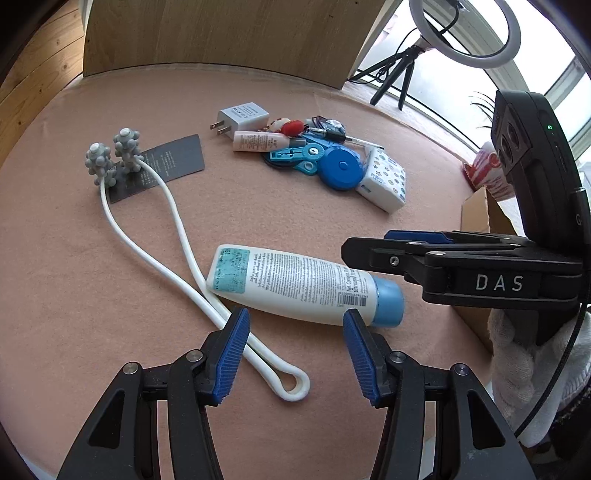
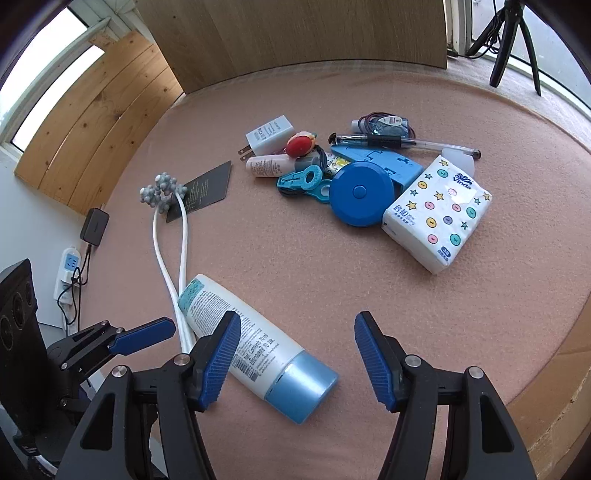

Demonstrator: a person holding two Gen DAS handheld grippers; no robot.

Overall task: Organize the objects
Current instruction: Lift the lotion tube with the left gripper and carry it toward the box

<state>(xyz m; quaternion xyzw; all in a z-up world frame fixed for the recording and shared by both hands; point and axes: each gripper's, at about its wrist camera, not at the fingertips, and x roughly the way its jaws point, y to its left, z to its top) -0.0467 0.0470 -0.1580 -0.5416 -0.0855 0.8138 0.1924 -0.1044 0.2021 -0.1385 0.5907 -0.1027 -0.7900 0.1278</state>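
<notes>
A white lotion tube with a blue cap (image 1: 295, 284) (image 2: 251, 343) lies on the pink tablecloth (image 1: 277, 221). My left gripper (image 1: 295, 354) is open just short of the tube, above the white loop handle of a massager with grey knobbly balls (image 1: 110, 155) (image 2: 162, 192). My right gripper (image 2: 297, 358) hangs open over the tube's cap end, its pads apart from it. Each gripper shows side-on in the other's view: right gripper (image 1: 369, 254), left gripper (image 2: 140, 339). A dark card (image 1: 177, 158) lies under the massager balls.
Further back sits a pile: white charger (image 1: 243, 116), blue tape measure (image 2: 360, 194), tissue pack (image 2: 439, 210), pen (image 2: 402, 142), blue clips and small bottles. A cardboard box (image 1: 476, 218) stands at the table's right edge. A wooden board (image 1: 221, 33) backs the table.
</notes>
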